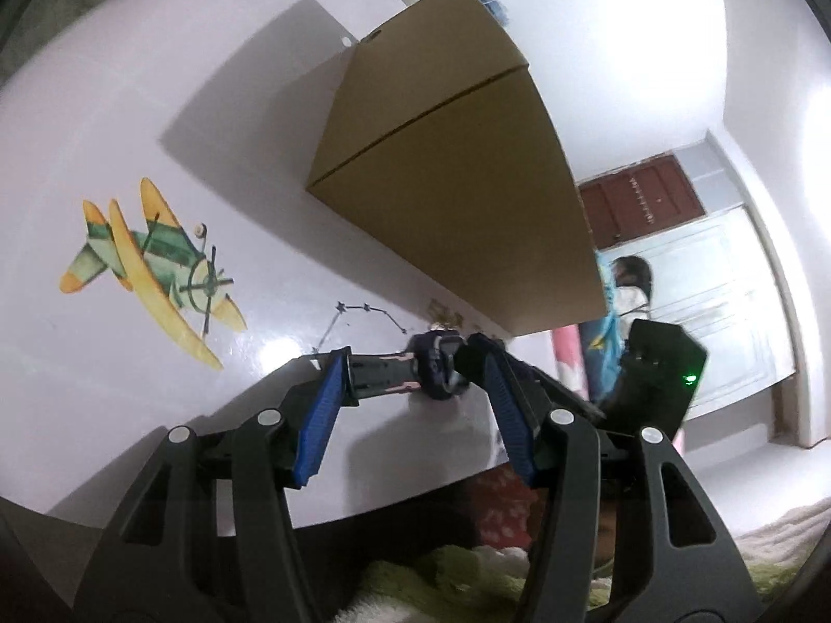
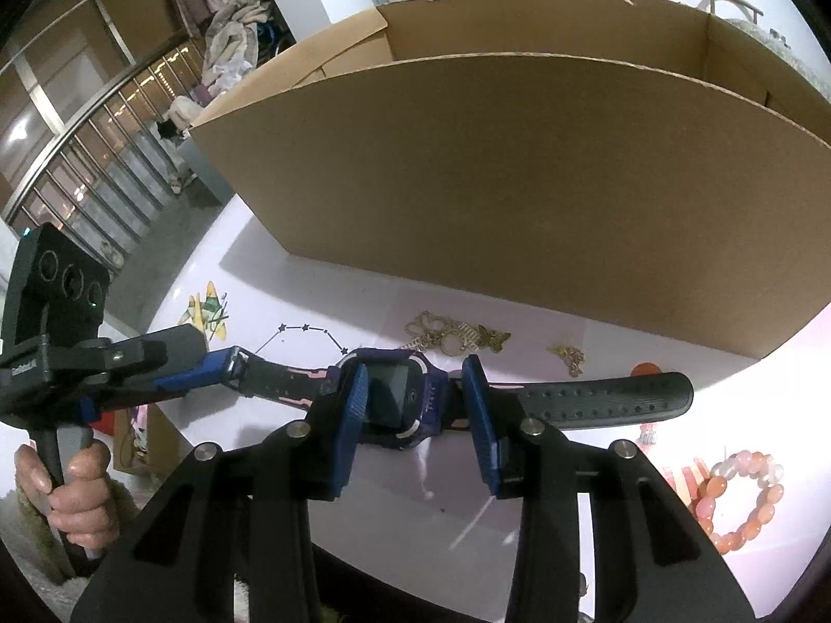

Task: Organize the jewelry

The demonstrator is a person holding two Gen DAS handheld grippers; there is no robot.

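Note:
A purple smartwatch (image 2: 400, 394) with a black strap lies on the white table just in front of a big open cardboard box (image 2: 519, 181). My right gripper (image 2: 415, 389) has its blue pads on either side of the watch face, close to it; contact is not clear. My left gripper (image 2: 228, 363) comes in from the left and its fingers meet one strap end. In the left wrist view the watch (image 1: 436, 368) spans between my left gripper's (image 1: 410, 368) wide-apart pads, strap end against the left pad. Gold jewelry (image 2: 452, 335) and a small gold chain (image 2: 568, 355) lie by the box.
A pink bead bracelet (image 2: 737, 498) lies at the right on the table (image 2: 394, 493). An airplane sticker (image 1: 150, 265) decorates the tabletop. The table edge is near, with green fabric (image 1: 441, 581) below. A person (image 1: 631, 280) stands by a door behind the box (image 1: 452, 181).

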